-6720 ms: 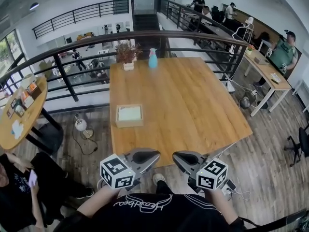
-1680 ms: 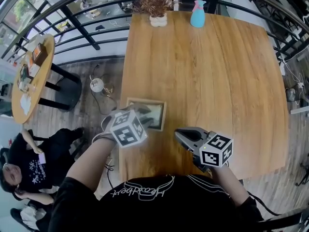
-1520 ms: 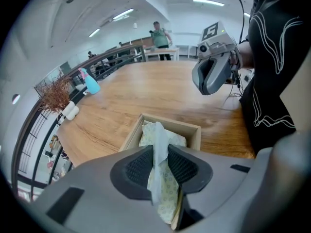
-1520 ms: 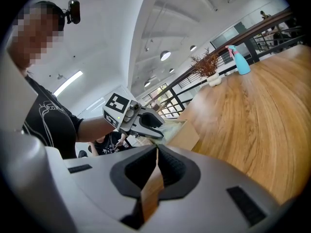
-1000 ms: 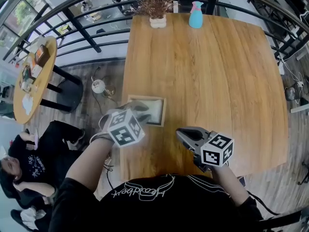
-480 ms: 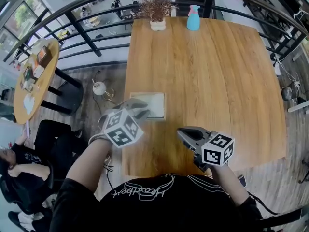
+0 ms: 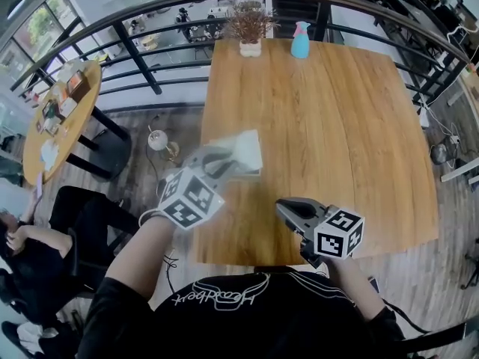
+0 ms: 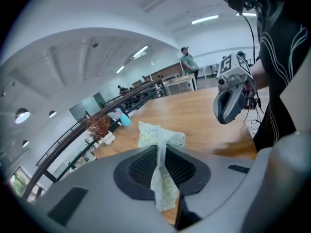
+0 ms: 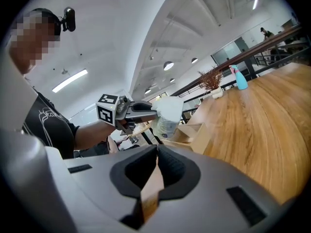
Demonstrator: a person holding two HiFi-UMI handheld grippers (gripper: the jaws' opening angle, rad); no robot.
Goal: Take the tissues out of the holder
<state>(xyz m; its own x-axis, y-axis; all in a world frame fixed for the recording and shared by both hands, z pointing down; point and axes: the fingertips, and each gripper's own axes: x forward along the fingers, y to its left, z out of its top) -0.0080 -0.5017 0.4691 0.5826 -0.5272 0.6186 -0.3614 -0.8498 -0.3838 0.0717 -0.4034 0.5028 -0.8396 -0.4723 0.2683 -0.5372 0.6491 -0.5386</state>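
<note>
Over the wooden table's (image 7: 337, 126) near left, your left gripper's (image 8: 161, 154) jaws are closing, pinching a tissue (image 8: 151, 134) above the holder (image 9: 194, 132); your right gripper (image 9: 156, 152) is pressed together, empty.

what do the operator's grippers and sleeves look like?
Both the left gripper and the right gripper are smooth grey shells with black ribbed pads inside the jaws, each with a white cube of black square markers. The shirt is black, short-sleeved, with white lettering. The left's jaws are closing with a tissue between them.
</note>
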